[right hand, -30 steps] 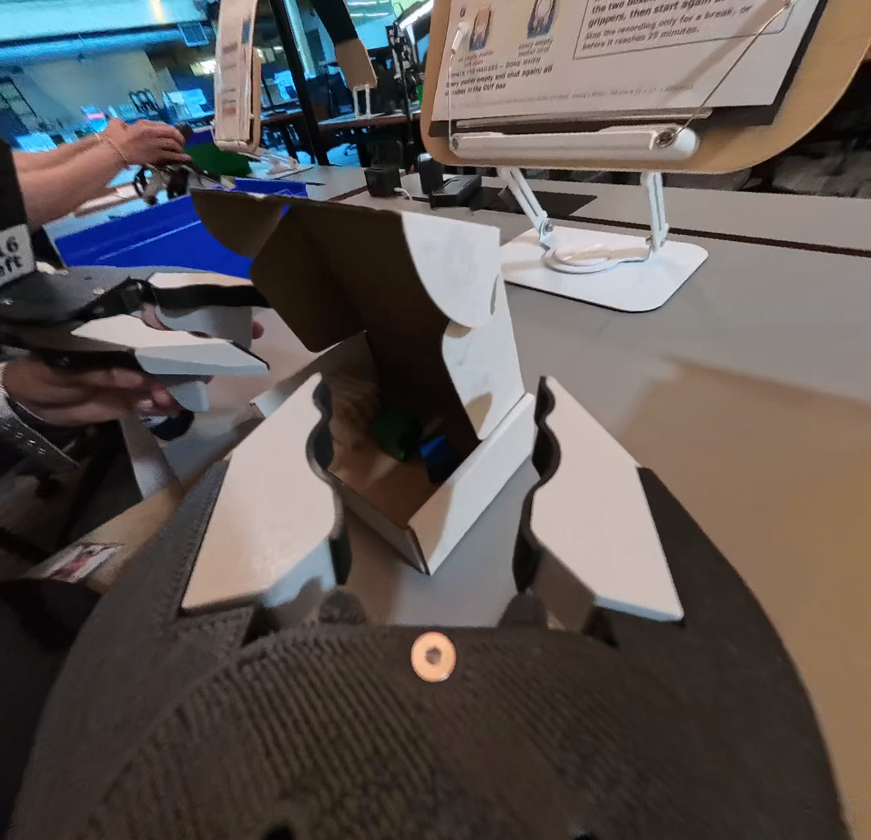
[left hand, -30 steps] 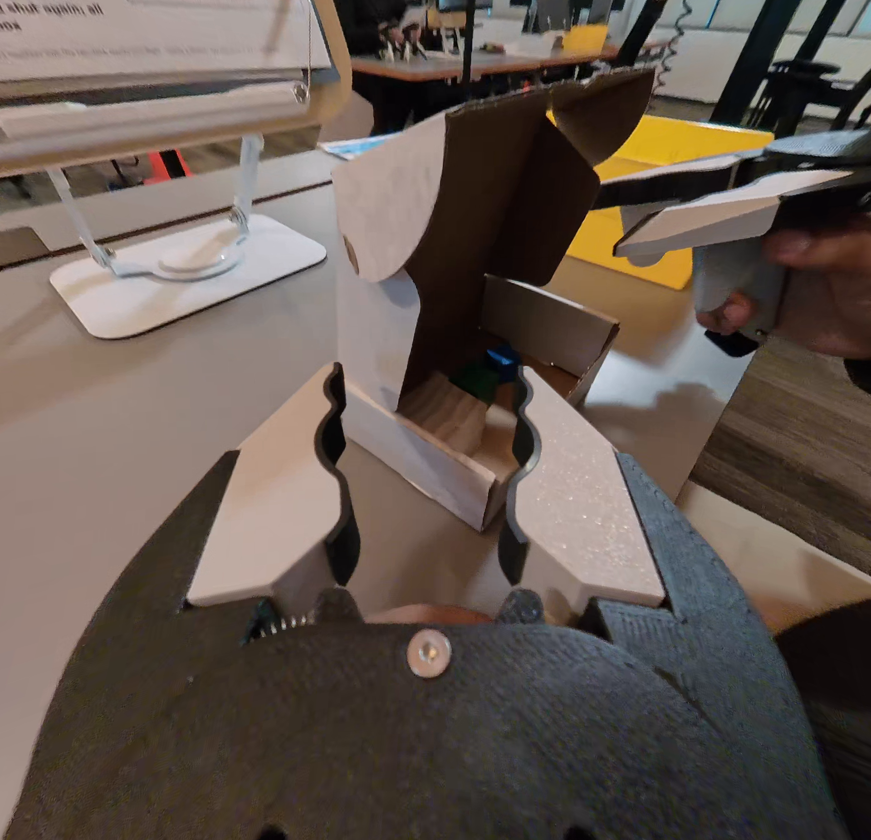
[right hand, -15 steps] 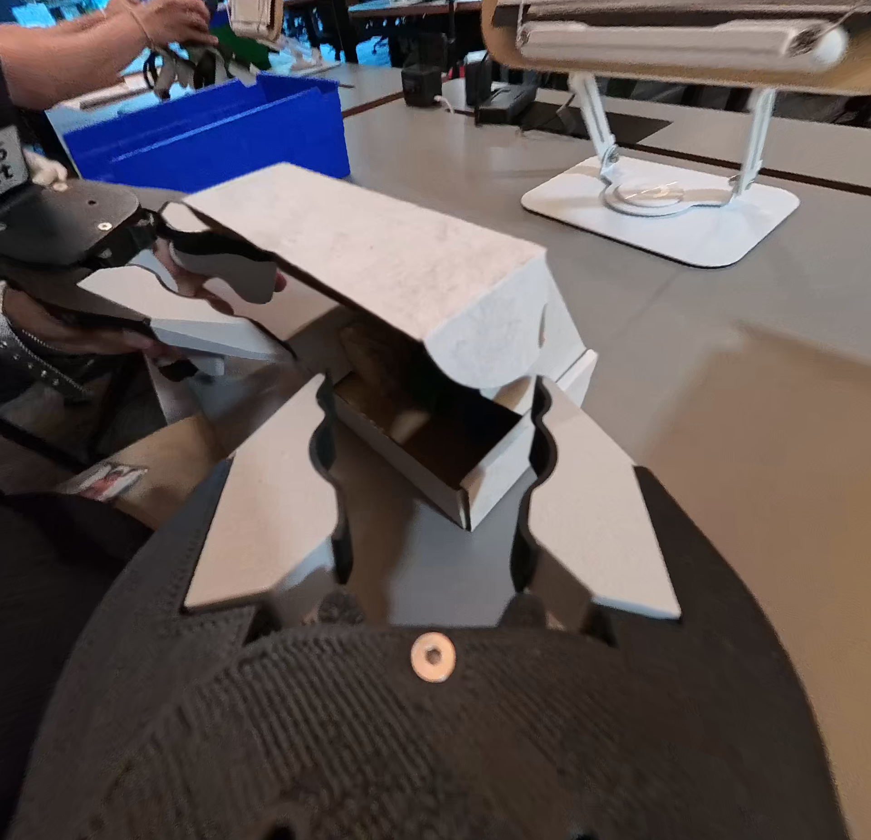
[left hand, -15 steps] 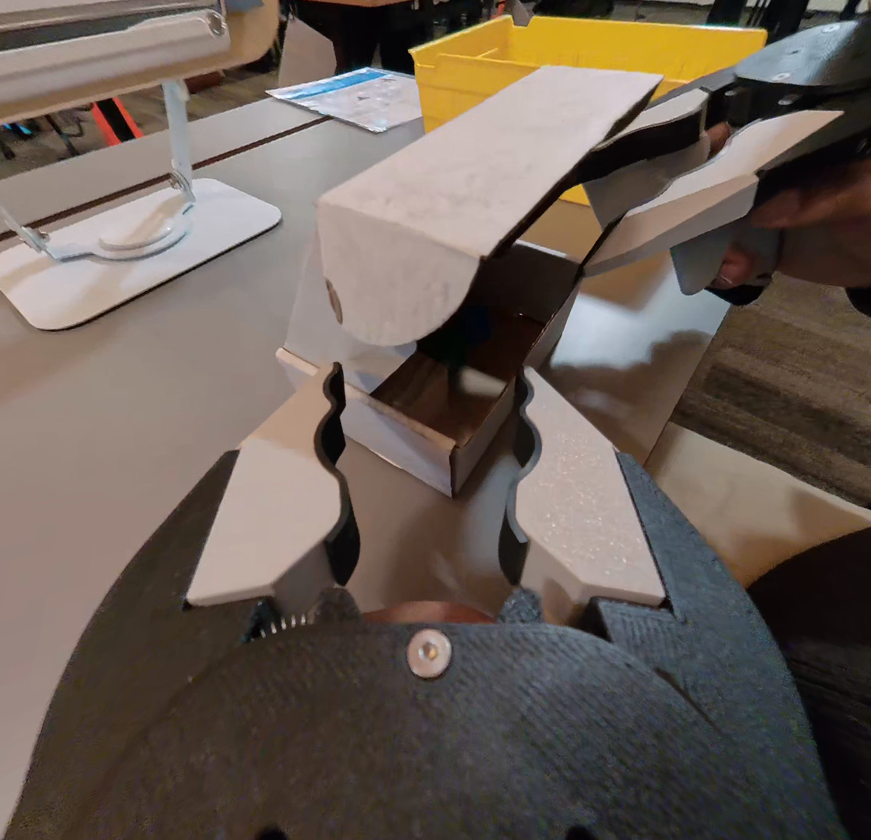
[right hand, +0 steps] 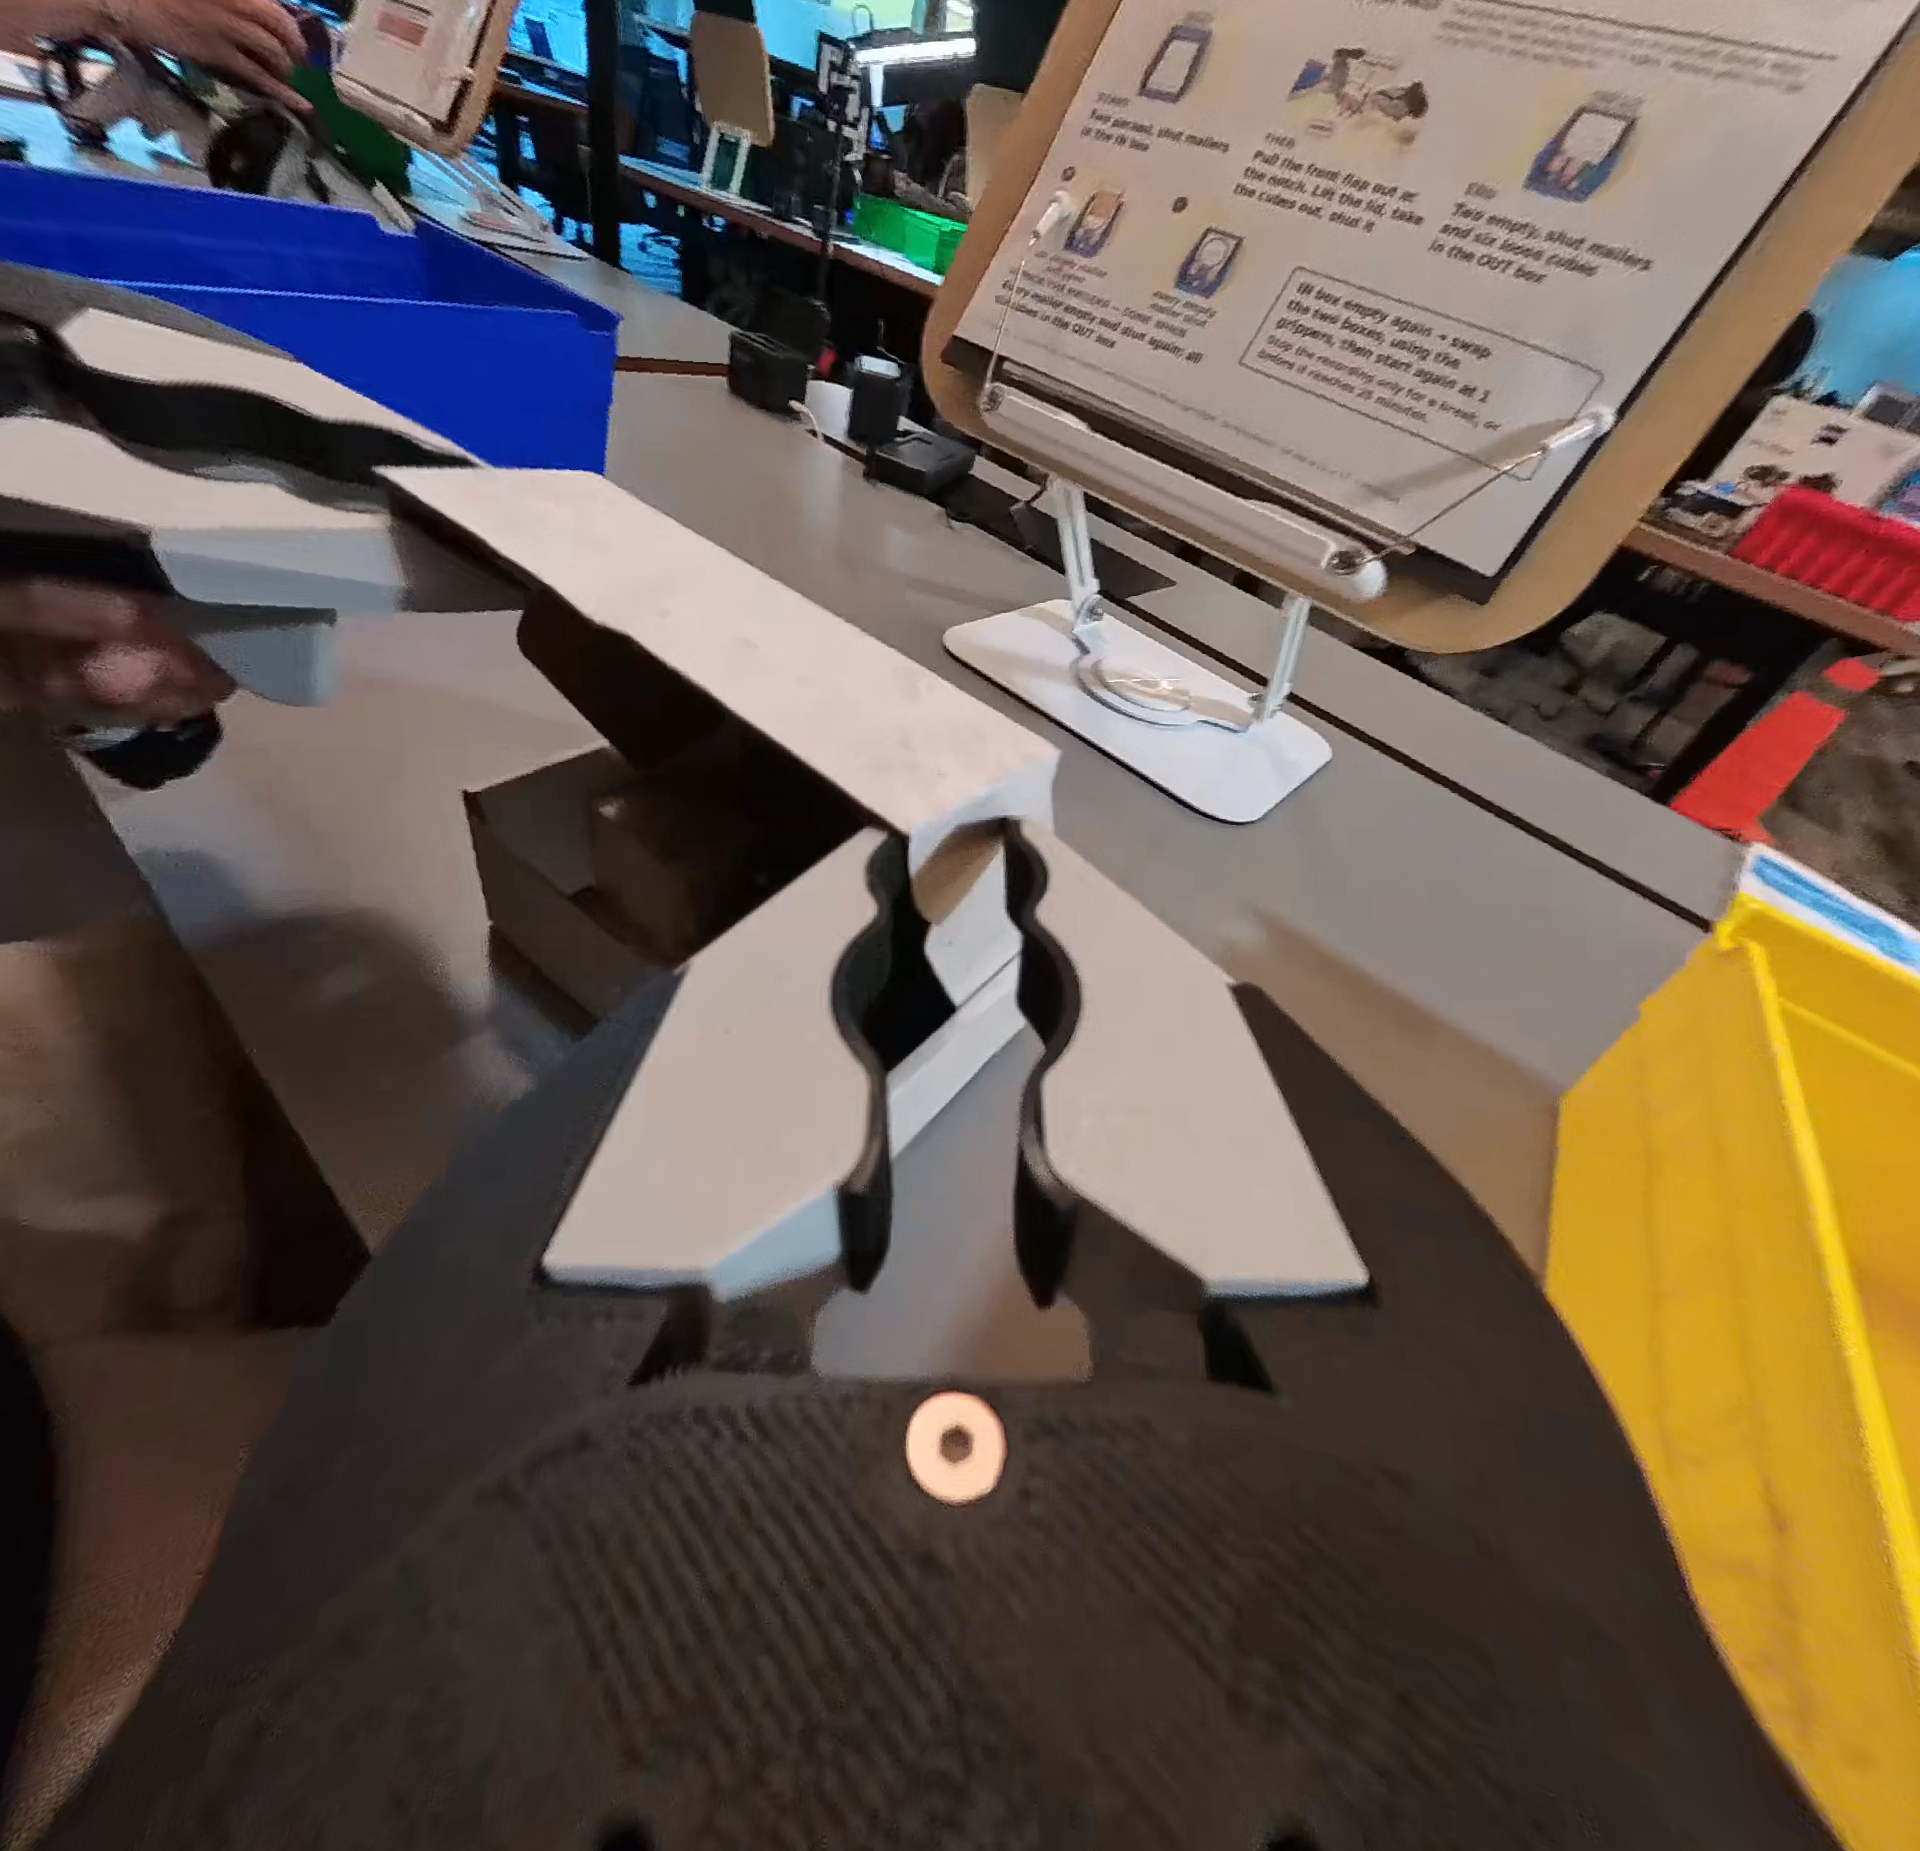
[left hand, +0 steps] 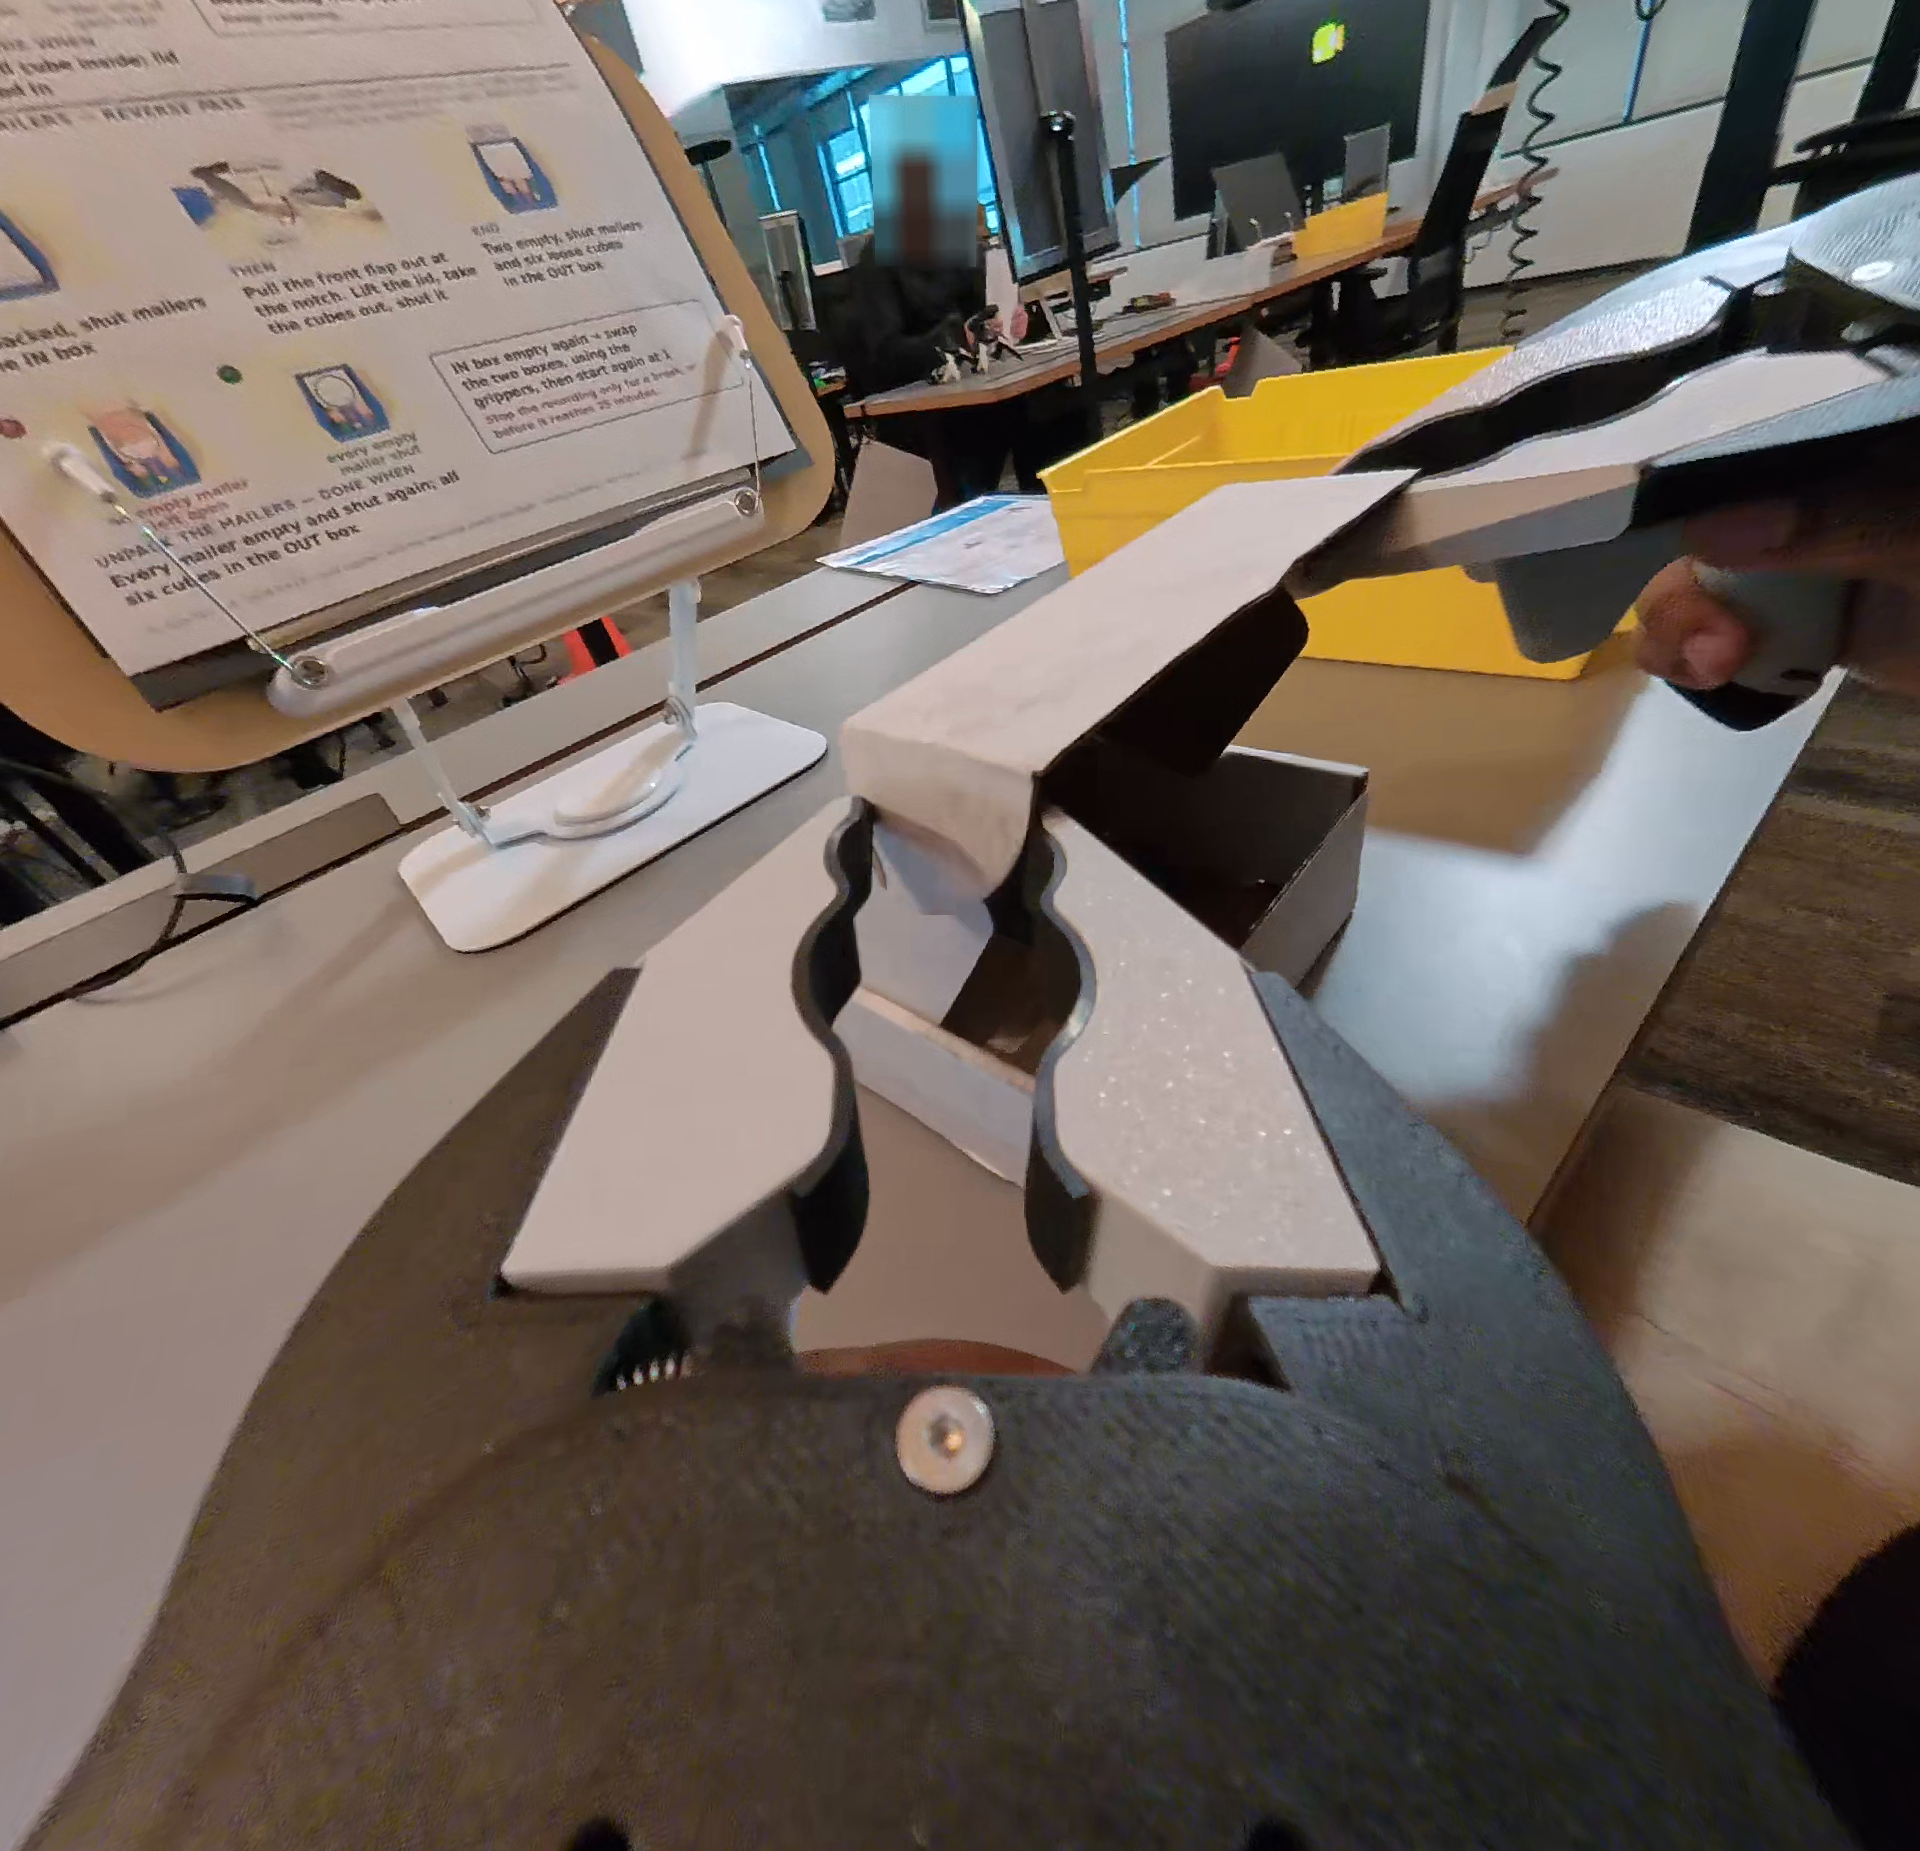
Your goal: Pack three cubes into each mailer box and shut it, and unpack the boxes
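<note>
A white mailer box stands on the grey table, its base [left hand: 1278, 866] dark inside in the left wrist view. Its lid [left hand: 1091, 638] is tilted down, half shut over the base. My left gripper [left hand: 945, 866] is narrowed onto the lid's near side flap [left hand: 935, 835]. My right gripper [right hand: 954, 866] is narrowed onto the opposite side flap [right hand: 956, 866], with the lid [right hand: 727, 638] stretching away over the base [right hand: 540, 887]. Each gripper shows at the lid's far end in the other's view, the right one [left hand: 1351, 513] and the left one [right hand: 416, 518]. No cubes show; the lid hides the inside.
An instruction board on a white stand [left hand: 603, 804] sits behind the box, also in the right wrist view [right hand: 1143, 721]. A yellow bin [left hand: 1247, 471] [right hand: 1745, 1282] stands right, a blue bin [right hand: 416, 347] left. Black adapters [right hand: 894, 440] lie further back. Another person's hand [right hand: 156, 14] works far off. One gripper's finger ends stand about 15 cm off the other's.
The lid swung down from upright to half shut over the base, hiding the green and blue cubes. Both grippers narrowed from wide open onto the lid's side flaps.
</note>
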A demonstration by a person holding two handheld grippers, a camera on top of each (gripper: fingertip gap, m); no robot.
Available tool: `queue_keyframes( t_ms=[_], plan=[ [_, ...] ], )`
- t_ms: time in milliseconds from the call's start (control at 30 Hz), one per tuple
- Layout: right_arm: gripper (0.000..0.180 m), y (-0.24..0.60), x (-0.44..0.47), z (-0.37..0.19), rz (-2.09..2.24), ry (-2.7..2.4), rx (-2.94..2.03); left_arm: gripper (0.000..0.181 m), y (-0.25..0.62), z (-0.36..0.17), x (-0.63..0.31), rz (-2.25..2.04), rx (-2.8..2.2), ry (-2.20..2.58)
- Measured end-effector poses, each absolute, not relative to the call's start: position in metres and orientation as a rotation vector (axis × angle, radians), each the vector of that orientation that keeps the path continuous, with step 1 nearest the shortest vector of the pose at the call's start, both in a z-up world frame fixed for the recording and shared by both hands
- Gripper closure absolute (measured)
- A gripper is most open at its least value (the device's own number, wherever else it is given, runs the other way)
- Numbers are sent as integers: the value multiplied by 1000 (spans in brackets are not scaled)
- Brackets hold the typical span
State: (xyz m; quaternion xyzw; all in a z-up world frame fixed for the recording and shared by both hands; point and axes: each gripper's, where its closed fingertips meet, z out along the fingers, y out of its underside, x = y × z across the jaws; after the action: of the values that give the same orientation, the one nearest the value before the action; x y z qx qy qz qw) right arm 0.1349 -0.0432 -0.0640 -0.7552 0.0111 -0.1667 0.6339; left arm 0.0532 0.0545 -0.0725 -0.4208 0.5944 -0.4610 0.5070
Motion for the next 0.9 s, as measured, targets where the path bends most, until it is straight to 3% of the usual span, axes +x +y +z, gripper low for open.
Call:
queue_keyframes(
  t_ms=[333,667,900],
  plan=[
    [162,-52,126,-76,-16,219,-1766,155,42,-82,44,-1210,-1158,1475],
    [164,-60,124,-116,70,299,-1945,155,25,-129,36,-1181,-1352,1651],
    [162,-55,121,-122,62,279,-1966,156,35,-130,36,-1182,-1368,1631]
  ],
)
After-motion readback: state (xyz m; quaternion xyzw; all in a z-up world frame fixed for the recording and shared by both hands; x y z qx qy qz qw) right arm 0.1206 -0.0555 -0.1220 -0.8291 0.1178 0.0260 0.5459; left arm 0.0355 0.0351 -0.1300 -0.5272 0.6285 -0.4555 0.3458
